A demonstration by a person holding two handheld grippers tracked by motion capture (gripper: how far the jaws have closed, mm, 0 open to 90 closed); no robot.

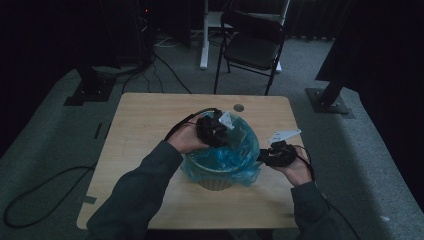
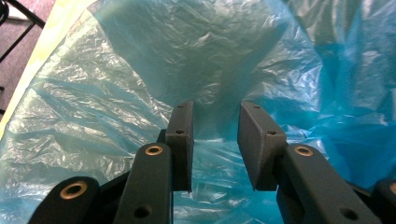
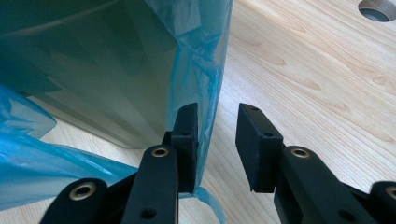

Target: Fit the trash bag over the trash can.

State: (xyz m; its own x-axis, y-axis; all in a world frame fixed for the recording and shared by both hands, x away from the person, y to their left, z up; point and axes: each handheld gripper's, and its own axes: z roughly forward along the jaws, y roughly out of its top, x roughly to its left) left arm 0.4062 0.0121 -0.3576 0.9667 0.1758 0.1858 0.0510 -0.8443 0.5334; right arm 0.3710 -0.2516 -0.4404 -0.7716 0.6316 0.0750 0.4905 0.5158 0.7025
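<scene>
Two grippers at work on one small bin (image 1: pixel 216 181), set near the middle of the wooden table (image 1: pixel 145 115) and lined with a blue plastic bag (image 1: pixel 227 159) folded out over its rim. Left gripper (image 1: pixel 220 131) held above the bin's mouth at the far left side, pointing down into the liner; jaws apart, nothing but crinkled blue film (image 2: pixel 196 60) beyond the gap, no pinch on it. Right gripper (image 1: pixel 265 157) low at the bin's right side, level with the hanging skirt of the bag; jaws apart as well, the near one resting against the loose blue edge (image 3: pixel 205 70), the other clear of it over bare wood (image 3: pixel 317 79). Grey wall of the bin (image 3: pixel 93 84) just behind that edge. Folding chair (image 1: pixel 252 42) on the floor well beyond the table's far side
</scene>
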